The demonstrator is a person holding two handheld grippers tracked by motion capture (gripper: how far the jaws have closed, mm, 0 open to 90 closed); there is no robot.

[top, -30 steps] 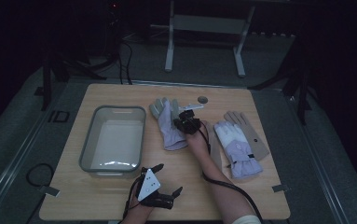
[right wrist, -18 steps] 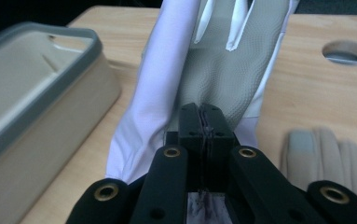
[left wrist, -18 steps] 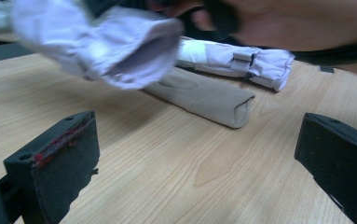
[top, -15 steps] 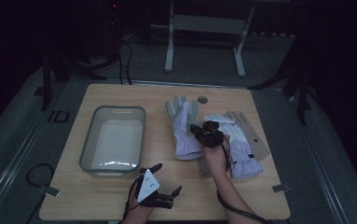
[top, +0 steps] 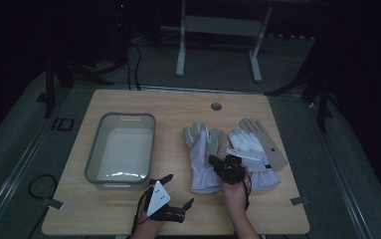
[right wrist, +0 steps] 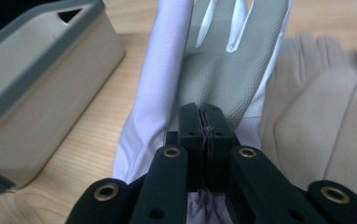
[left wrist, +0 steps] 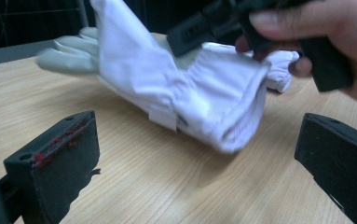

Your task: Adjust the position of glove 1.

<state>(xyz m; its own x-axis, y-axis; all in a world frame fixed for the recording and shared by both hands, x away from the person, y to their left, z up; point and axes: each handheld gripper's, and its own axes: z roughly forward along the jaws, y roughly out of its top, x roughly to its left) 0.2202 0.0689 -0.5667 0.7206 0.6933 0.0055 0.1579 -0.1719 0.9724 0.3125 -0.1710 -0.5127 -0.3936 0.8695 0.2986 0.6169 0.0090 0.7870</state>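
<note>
A white glove with a grey palm (top: pixel 199 149) lies fingers-away on the wooden table (top: pixel 178 107). My right gripper (top: pixel 224 167) is shut on it near the cuff. In the right gripper view the jaws (right wrist: pixel 203 116) pinch the fabric just below the grey palm (right wrist: pixel 227 65). In the left gripper view the glove's cuff (left wrist: pixel 199 102) hangs a little off the wood, with the right hand (left wrist: pixel 320 28) above it. My left gripper (top: pixel 177 190) rests near the table's front edge. Its jaws (left wrist: pixel 195 163) stand wide open with nothing between them.
A grey plastic bin (top: pixel 94 149) stands at the left, close beside the glove (right wrist: pixel 36 84). Another white glove (top: pixel 250 147) and a beige one (top: pixel 270 147) lie overlapping at the right. A small round hole (top: pixel 216 106) sits at the table's far side.
My right gripper has dragged the grey-palmed glove toward the near edge and a bit right, next to the other gloves. The left gripper has stayed put.
</note>
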